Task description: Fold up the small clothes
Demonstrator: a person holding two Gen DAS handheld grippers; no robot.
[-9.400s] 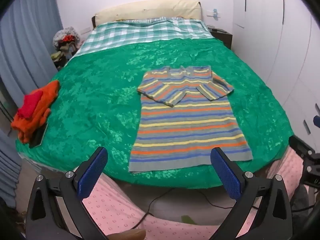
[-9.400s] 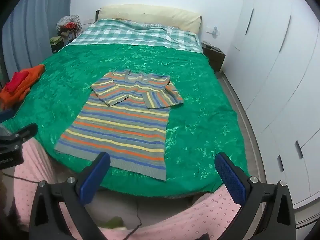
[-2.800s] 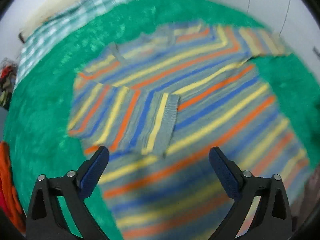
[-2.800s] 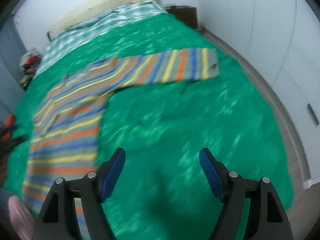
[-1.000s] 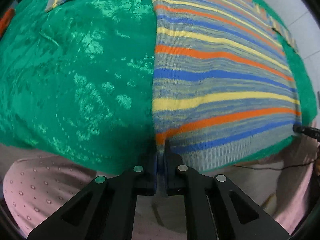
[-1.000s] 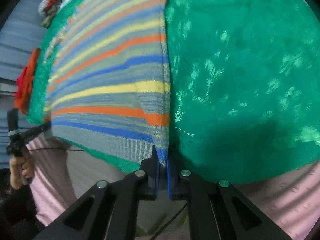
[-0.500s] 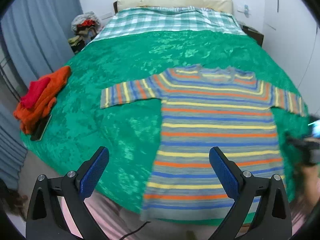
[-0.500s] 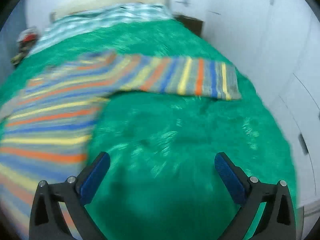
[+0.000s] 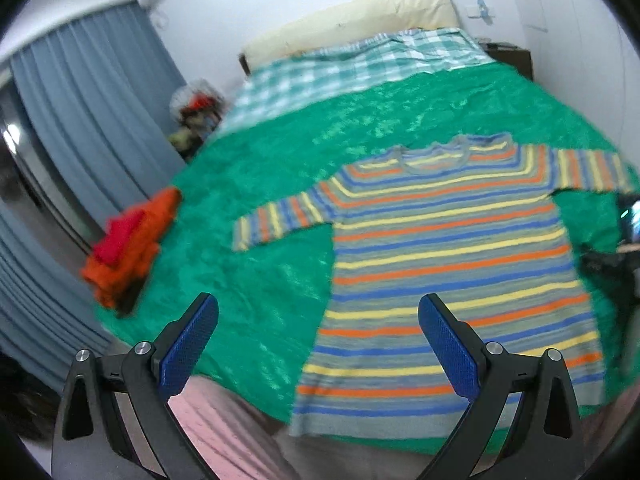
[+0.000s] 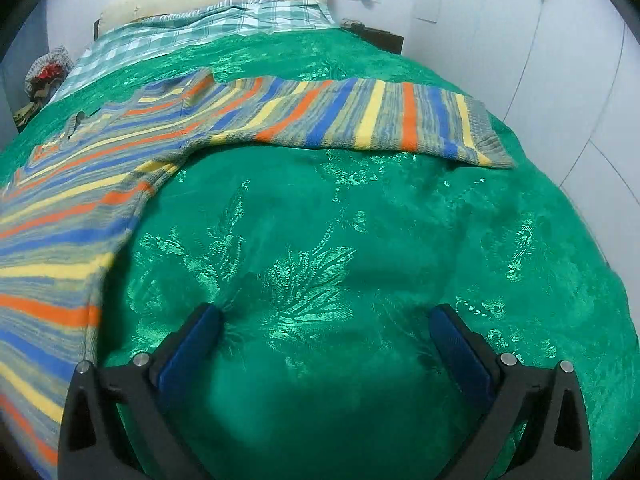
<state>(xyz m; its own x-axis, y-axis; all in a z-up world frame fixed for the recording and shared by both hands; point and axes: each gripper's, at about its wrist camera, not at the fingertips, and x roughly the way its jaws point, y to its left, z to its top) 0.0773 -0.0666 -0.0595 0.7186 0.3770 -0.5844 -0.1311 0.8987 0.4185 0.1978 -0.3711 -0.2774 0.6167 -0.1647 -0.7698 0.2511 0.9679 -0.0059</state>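
Note:
A striped knit sweater (image 9: 448, 248) lies flat on the green bedspread (image 9: 260, 272), both sleeves spread out, hem toward me. My left gripper (image 9: 318, 336) is open and empty, held above the bed's near edge left of the hem. In the right wrist view the sweater's right sleeve (image 10: 360, 116) stretches across the bedspread (image 10: 360, 240), its cuff at the right. My right gripper (image 10: 326, 344) is open and empty, low over bare bedspread, short of the sleeve.
A pile of orange and red clothes (image 9: 128, 244) sits at the bed's left edge. A checked sheet (image 9: 352, 64) and a cream pillow (image 9: 352, 24) lie at the head. Grey curtains (image 9: 80, 140) hang left; white wardrobe doors (image 10: 580, 60) stand right.
Both grippers let go of the sweater's hem corners and opened. The left one pulled back and turned left. The right one moved in low over the bedspread toward the right sleeve.

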